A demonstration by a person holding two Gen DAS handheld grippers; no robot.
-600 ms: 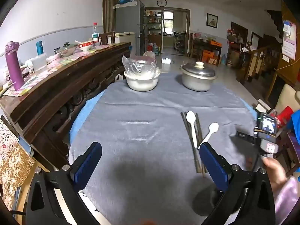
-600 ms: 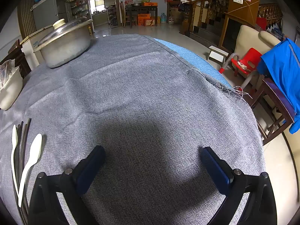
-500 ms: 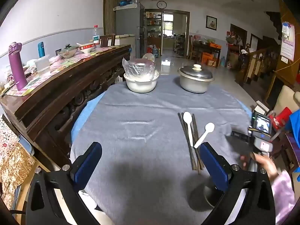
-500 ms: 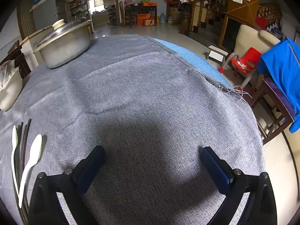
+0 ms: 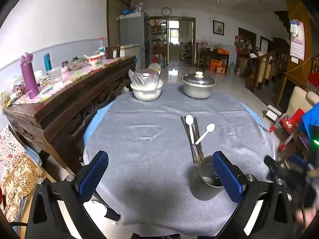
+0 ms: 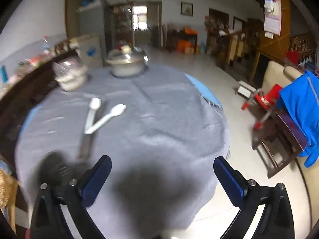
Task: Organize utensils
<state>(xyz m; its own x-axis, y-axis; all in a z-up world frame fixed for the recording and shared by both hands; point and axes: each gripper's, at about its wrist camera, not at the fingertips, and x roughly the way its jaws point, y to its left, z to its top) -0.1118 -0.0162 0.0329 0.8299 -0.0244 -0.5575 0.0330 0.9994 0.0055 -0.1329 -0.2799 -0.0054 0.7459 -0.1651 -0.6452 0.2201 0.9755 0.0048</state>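
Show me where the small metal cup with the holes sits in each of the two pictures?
Left wrist view: the metal cup sits low right of centre, partly behind the right blue pad.
Right wrist view: a dark blur at lower left.
Shared landmark: the two white spoons just beyond it.

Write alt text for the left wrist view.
The left gripper hangs open and empty over a grey tablecloth. Ahead lie two white spoons across dark chopsticks, whose near ends meet a small metal cup. A white bowl and lidded pot stand behind.
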